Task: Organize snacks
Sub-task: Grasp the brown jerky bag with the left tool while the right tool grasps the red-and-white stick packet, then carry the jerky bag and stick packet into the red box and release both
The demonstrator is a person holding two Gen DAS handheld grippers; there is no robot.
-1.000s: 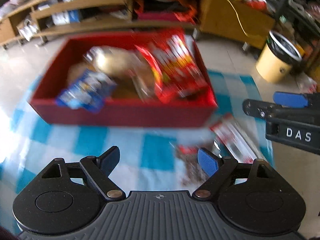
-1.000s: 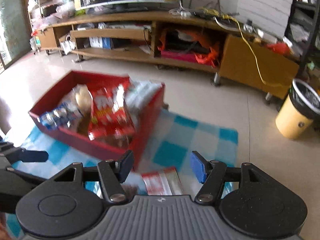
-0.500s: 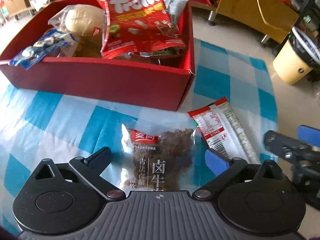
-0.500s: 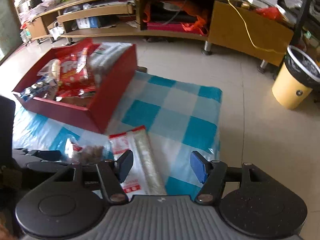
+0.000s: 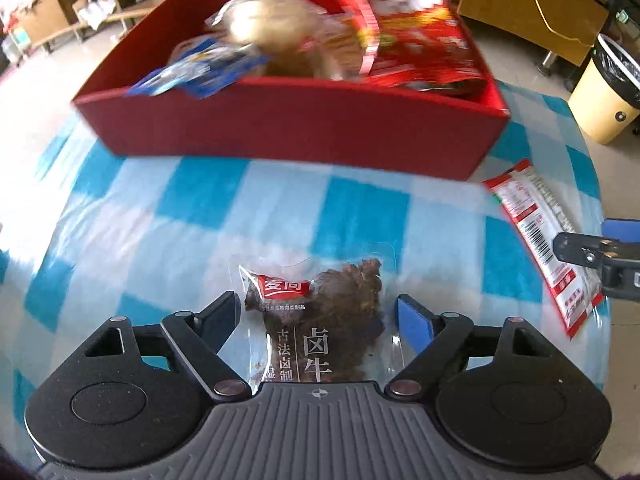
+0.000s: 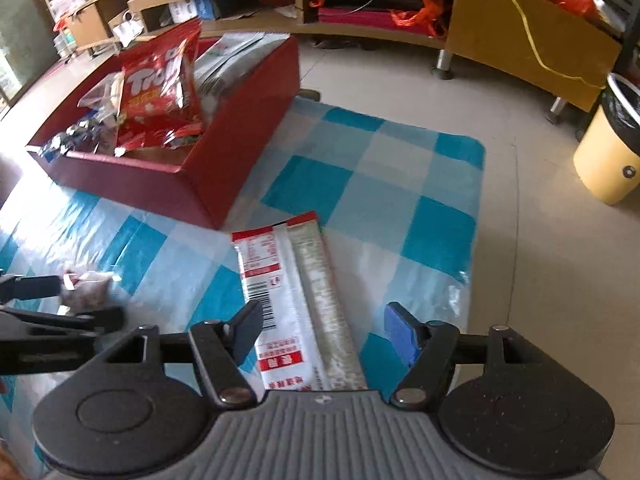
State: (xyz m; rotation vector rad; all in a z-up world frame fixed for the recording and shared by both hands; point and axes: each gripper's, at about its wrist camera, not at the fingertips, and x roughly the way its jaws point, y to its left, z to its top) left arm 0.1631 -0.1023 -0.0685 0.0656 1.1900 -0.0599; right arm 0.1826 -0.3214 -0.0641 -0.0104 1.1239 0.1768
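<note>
1. Left gripper (image 5: pixel 318 320): jaws apart and just closing, straddling the clear beef-jerky pack (image 5: pixel 316 320) on the checked mat (image 5: pixel 200 200); pads not yet pressing.
2. Right gripper (image 6: pixel 324 330): jaws apart and just opening, over the long red-and-white packet (image 6: pixel 296 304); nothing held.
3. Risk: slick film on thin plastic mat; pads may skid off, or pinch the mat with it.
4. Risk: red box (image 6: pixel 224 152) already heaped; additions could slide out.
5. Views: left shows jerky label; right shows the packet's full length and the box's side wall.
</note>
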